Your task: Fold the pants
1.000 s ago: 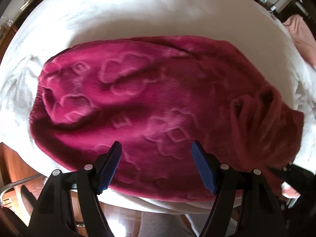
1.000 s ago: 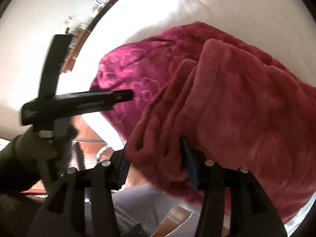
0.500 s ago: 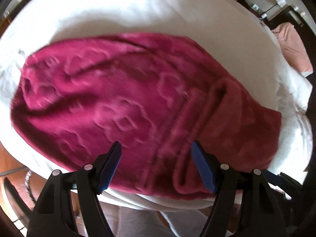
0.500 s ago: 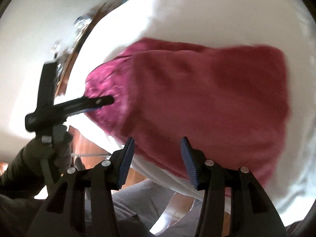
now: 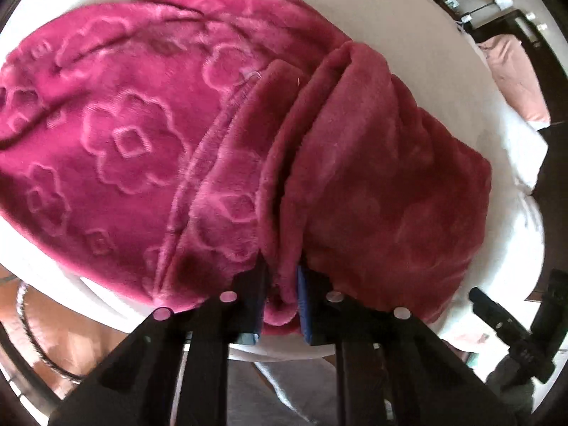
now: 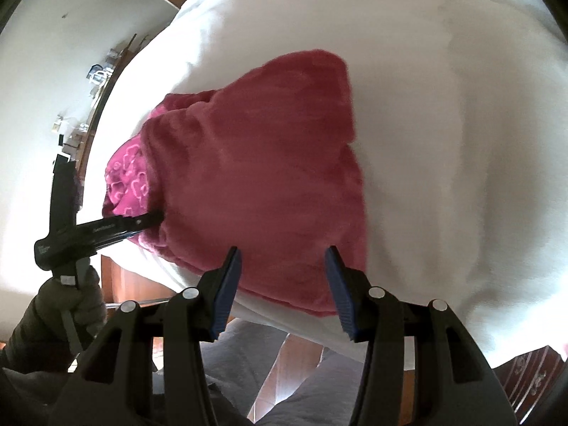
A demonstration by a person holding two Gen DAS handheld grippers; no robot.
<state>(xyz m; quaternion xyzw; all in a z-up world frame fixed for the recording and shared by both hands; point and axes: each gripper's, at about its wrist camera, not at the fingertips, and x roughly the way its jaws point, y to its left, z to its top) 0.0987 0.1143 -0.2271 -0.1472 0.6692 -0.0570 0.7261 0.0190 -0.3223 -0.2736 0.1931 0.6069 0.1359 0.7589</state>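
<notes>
**Pants half folded on a bed: where the pinch may fail**

Pants (image 5: 135,135), of thick pink fleece stamped with a flower pattern, lie on the white bedding (image 5: 408,28), close to its near edge. A plainer, darker layer is folded over on the right and covers part of the patterned cloth. The left gripper (image 5: 280,301) is closed tight on a ridge of fleece at the near edge, where the folded layer meets the patterned one; a fold of cloth bulges out between its blue pads (image 5: 304,305). The right wrist view shows the same gripper (image 6: 152,218) from the side, its tip buried in the cloth at the left of the pile. The right gripper (image 6: 282,284) stands about half open and holds nothing, its pads above the near hem with no cloth between them.

Risks, as judged from this arrangement:
- How many layers the pinch holds cannot be told. If only the upper one is caught, a pull would probably peel the fold open instead of carrying the whole stack.
- Plush fleece is thick and slippery, so the ridge may slide out of the pads under tension.
- With one corner held and the other side free, the pile could twist or skew.
- Little bedding shows beyond the near hem, so a tug towards the near side could drag cloth off the bed.
</notes>
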